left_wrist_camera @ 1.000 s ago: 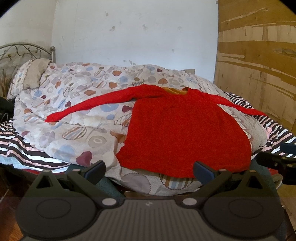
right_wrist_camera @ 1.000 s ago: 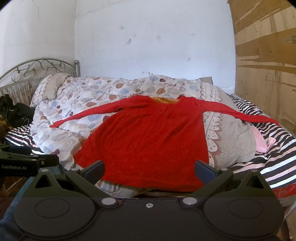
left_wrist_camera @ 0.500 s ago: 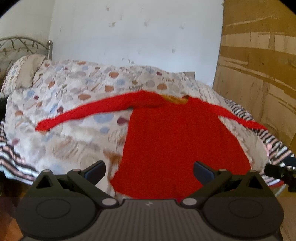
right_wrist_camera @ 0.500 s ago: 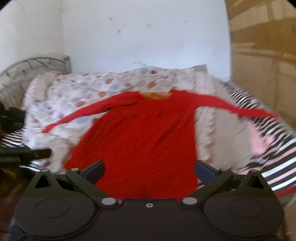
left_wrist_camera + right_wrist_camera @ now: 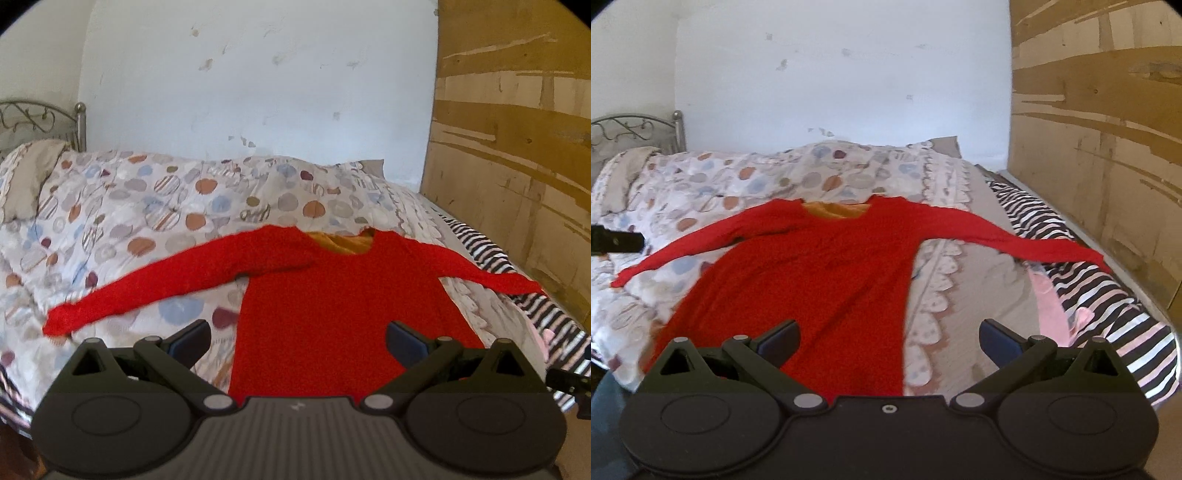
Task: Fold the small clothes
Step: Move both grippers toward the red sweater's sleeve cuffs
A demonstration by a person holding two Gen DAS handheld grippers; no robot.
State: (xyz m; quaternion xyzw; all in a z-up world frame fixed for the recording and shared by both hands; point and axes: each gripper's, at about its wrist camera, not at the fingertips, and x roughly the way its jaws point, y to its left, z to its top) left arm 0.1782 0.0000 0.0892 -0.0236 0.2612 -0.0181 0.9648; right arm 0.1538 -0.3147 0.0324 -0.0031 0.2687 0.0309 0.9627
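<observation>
- Left wrist view: the left gripper [image 5: 298,341] hangs with its two fingers spread wide and nothing between them.
- Past the fingertips a red long-sleeved top [image 5: 332,306] lies flat on a spotted quilt [image 5: 155,206], both sleeves stretched out sideways; its lower body fills the gap between the fingers and its hem is hidden behind the gripper body.
- The top's left cuff [image 5: 59,322] ends just above and outside the left finger [image 5: 190,341]; the other sleeve reaches beyond the right finger to a striped sheet [image 5: 484,254].
- A yellow-orange lining shows at the neckline [image 5: 341,242], far ahead of the tips.
- No container and no readable writing here.
- A brown board wall [image 5: 517,184] shuts in the right side; a white wall stands behind the bed, and a metal headboard [image 5: 40,122] is far left.
- The tip of the other tool pokes in at the right edge.
- Right wrist view: the right gripper [image 5: 889,341] is likewise spread open and empty.
- The top [image 5: 820,277] lies ahead and mostly to the left; the left finger [image 5: 779,339] overlaps its lower body, the right finger [image 5: 999,341] sits over bare grey-beige quilt backing [image 5: 990,288].
- Right of that are pink cloth [image 5: 1056,299] and the striped sheet, then the board wall.
- No legible lettering.
</observation>
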